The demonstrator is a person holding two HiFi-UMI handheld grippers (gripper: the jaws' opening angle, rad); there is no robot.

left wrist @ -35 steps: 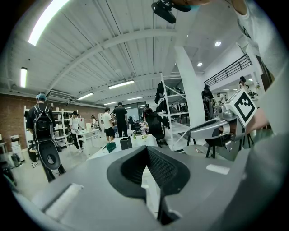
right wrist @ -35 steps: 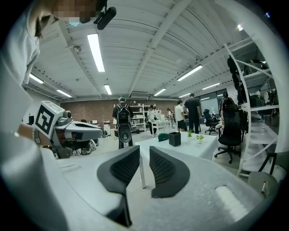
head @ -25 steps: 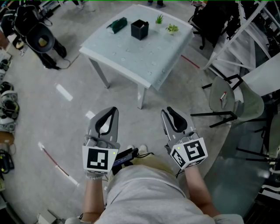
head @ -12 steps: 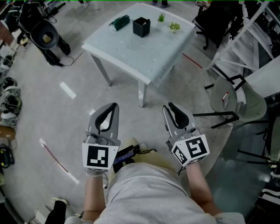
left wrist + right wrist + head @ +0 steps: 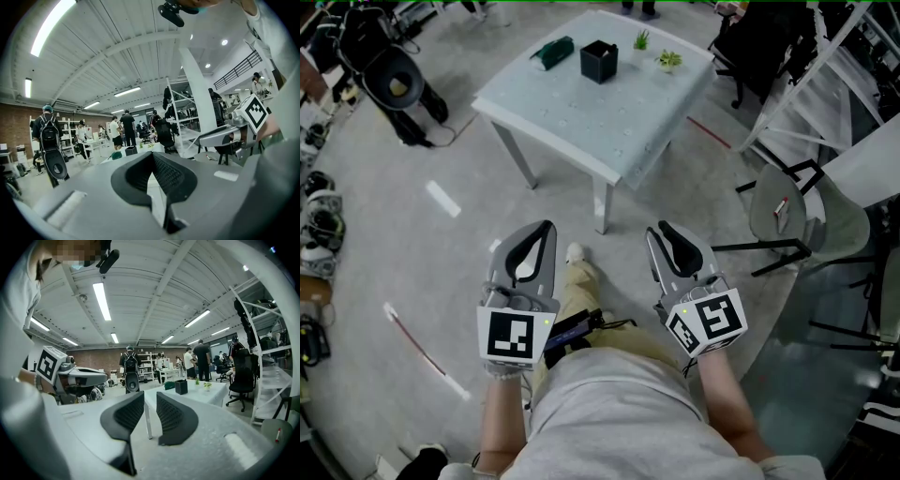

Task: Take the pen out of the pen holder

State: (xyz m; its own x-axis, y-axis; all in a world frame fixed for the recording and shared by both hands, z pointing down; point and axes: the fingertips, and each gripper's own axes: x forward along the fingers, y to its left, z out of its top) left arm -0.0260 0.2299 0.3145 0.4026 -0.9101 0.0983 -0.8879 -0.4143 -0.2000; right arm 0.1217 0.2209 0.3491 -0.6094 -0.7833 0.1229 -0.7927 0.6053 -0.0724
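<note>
Both tongs hang well short of the table (image 5: 609, 131), so the gap to close lies straight ahead. Our left tongs (image 5: 542, 234) have their tips pressed together with nothing between them; our right tongs (image 5: 666, 234) stand spread and empty. The black pen holder (image 5: 599, 62) sits upright toward the table's far edge, roughly midway between the lines of the two hands, so neither is plainly nearer. We cannot make out the pen itself from here. We judge it stands upright in the holder, calling for a reach from above, and the spread right tongs look better prepared.
</note>
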